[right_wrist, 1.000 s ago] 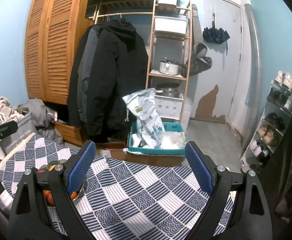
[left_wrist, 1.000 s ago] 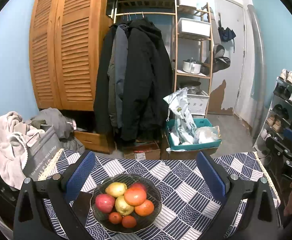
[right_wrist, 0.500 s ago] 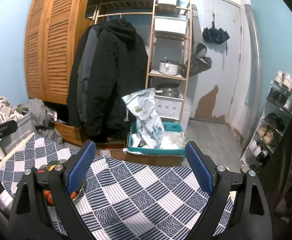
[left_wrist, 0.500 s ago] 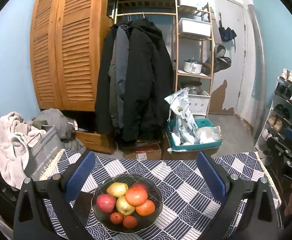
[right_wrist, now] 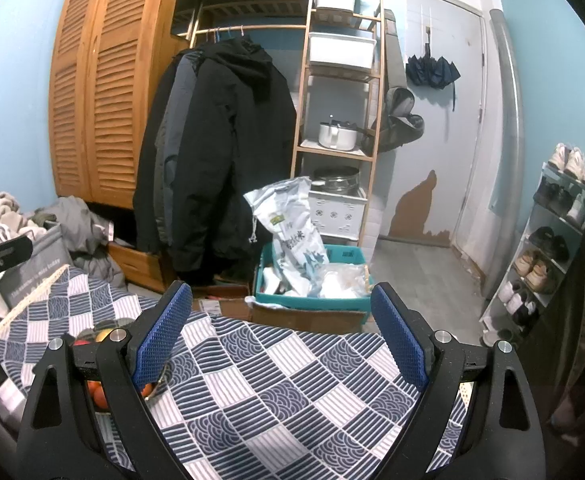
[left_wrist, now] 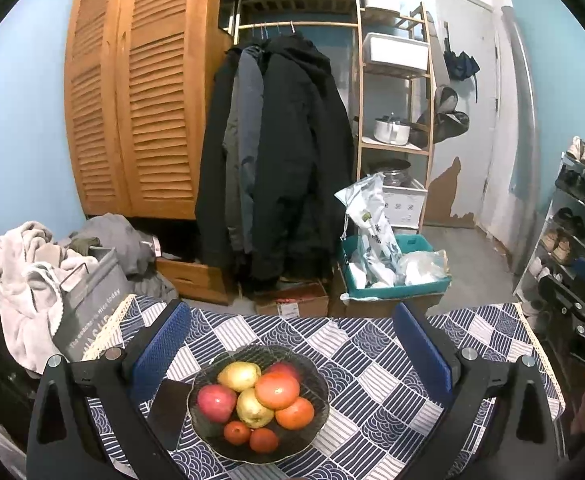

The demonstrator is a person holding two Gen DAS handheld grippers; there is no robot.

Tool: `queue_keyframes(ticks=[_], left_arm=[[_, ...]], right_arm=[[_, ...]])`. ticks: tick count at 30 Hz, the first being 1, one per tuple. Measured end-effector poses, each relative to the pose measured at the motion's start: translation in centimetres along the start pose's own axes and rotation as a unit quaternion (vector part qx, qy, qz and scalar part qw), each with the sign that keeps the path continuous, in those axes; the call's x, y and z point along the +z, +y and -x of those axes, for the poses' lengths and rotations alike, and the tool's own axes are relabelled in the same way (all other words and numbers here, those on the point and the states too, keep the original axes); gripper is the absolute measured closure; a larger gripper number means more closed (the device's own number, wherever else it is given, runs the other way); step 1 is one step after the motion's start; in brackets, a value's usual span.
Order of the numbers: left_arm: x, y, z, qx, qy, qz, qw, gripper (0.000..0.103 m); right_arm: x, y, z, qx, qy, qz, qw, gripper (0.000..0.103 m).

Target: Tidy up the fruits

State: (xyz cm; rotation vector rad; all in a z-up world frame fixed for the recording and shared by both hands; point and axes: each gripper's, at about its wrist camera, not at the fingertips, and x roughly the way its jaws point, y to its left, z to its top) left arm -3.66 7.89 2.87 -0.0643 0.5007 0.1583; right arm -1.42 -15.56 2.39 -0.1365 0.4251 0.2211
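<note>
Left wrist view: the left gripper (left_wrist: 292, 350) is held above the table, its two blue-padded fingers (left_wrist: 160, 350) spread wide apart and gripping nothing. The fruit bowl (left_wrist: 258, 402) sits between the fingers in this view, nearer the left one, with no contact to either pad.

Fruit bowl: dark, mesh-like, with a wavy rim. It rests on the checked tablecloth (left_wrist: 372, 380), a navy and white patchwork of stripes and wave motifs. A flat dark phone-like object (left_wrist: 168, 408) lies just beside the bowl on its left side.

Bowl contents:
- a red apple (left_wrist: 217, 402) at the left of the bowl;
- a yellow pear (left_wrist: 239, 376) at the rear;
- a second yellow fruit (left_wrist: 254, 408) at the centre;
- a large orange fruit (left_wrist: 277, 390) on top, right of centre;
- a smaller orange (left_wrist: 295, 413) at the right;
- two small red-orange fruits (left_wrist: 250, 436) at the front rim.
The fruits are piled touching one another.

Right wrist view: the right gripper (right_wrist: 282, 340) is held over bare tablecloth to the right of the bowl, fingers (right_wrist: 400, 344) spread wide, nothing between them. The bowl is mostly hidden behind its left finger.
</note>
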Motion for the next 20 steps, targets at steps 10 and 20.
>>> queue_keyframes(ticks=[10,20], left_arm=[[-0.16,-0.42,0.05,0.016,-0.001,0.000,0.9999,0.001],[0.03,-0.43,0.10,0.016,-0.003,-0.003,0.9999,0.001]], right_arm=[[-0.01,-0.04,0.01,0.000,0.000,0.000,1.000,0.013],[-0.04,-0.16,-0.03,0.000,0.000,0.001,1.000,0.013]])
